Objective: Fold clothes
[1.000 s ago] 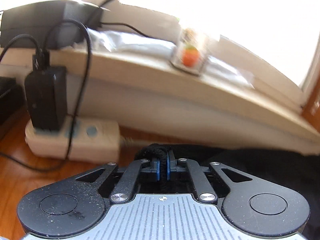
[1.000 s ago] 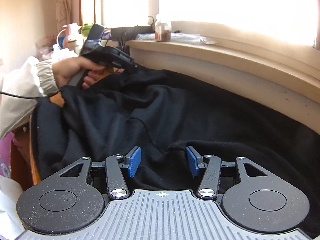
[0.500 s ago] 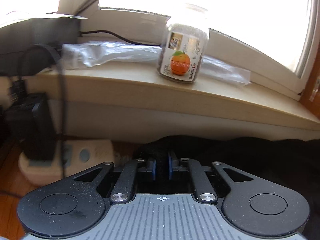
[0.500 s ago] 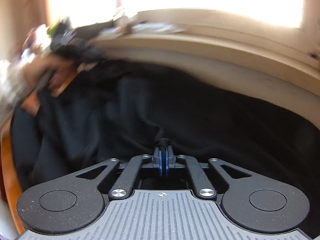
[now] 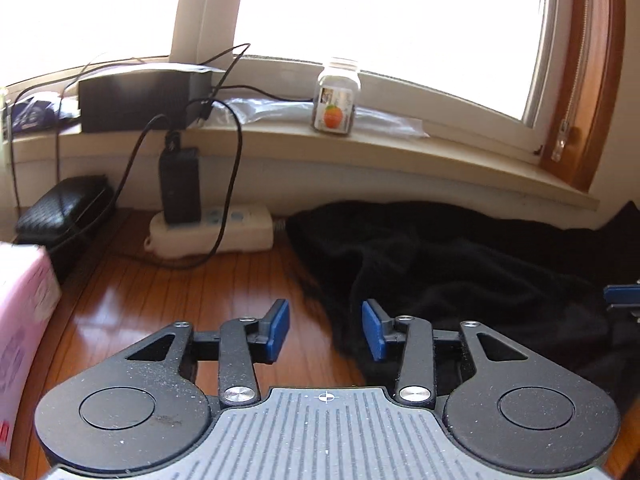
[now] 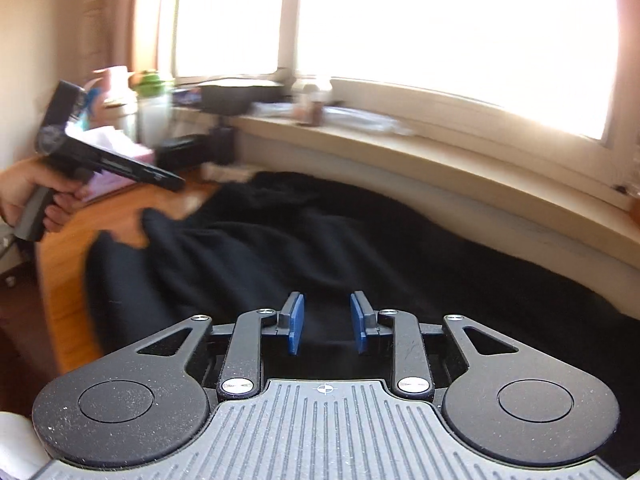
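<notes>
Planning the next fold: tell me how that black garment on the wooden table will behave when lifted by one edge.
The black garment lies in soft rumpled folds, so it will probably droop and drag. It looks thick and fleecy, likely heavy enough to sag. Its nap should grip the wooden table rather than slide.

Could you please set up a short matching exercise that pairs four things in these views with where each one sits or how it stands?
Things:
1. jar with the orange label
2. black garment
3. black power adapter
4. left gripper

Places or states:
A. plugged into the white power strip
B. spread over the wooden table below the sill
C. standing on the window sill
D. jaws apart, nothing between them

Pairs: 1-C, 2-B, 3-A, 4-D
</notes>
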`<state>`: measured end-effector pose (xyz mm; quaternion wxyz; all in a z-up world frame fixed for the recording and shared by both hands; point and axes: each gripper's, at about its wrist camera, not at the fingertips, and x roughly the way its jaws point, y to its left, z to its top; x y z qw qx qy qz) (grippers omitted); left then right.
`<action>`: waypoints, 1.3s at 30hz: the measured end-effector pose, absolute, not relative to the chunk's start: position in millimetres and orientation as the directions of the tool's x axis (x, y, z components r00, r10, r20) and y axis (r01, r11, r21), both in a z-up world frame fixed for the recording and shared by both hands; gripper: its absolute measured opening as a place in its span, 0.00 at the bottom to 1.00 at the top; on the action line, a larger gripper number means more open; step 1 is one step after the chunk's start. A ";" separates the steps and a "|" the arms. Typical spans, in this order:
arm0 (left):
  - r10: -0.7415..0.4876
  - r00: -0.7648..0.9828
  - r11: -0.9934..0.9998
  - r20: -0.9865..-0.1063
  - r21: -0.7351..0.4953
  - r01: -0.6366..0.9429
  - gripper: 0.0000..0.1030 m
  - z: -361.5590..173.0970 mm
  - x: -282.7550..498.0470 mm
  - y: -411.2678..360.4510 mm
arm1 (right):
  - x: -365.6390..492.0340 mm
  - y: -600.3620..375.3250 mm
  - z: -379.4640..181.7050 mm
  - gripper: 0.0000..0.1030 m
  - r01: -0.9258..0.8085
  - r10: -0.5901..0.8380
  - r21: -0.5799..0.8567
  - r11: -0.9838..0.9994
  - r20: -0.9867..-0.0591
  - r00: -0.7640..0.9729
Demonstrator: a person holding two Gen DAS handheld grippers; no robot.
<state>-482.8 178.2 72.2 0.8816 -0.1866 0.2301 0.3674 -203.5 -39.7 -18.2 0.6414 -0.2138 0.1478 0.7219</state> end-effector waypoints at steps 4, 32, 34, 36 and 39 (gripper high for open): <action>0.553 0.628 0.652 -0.548 -0.183 -0.735 0.48 62.1 -503.8 158.3 | -246.4 -30.4 -18.4 0.27 -0.967 0.839 -0.095 -0.236 -0.522 -0.154; 0.470 0.684 0.701 -0.558 -0.235 -0.673 0.48 36.5 -510.1 160.8 | -359.7 -6.3 8.0 0.10 -0.843 0.686 -0.086 -0.532 -0.627 -0.369; 0.436 0.701 0.727 -0.565 -0.238 -0.644 0.48 37.0 -503.4 162.3 | -351.5 -22.3 18.8 0.10 -0.841 0.687 -0.063 -0.537 -0.612 -0.392; 0.430 0.689 0.733 -0.583 -0.220 -0.643 0.48 34.8 -493.2 165.9 | -349.3 -32.5 23.0 0.10 -0.839 0.687 -0.062 -0.541 -0.608 -0.398; 0.430 0.662 0.737 -0.614 -0.185 -0.651 0.48 30.3 -477.8 172.1 | -350.2 -41.2 24.7 0.10 -0.835 0.688 -0.075 -0.546 -0.609 -0.395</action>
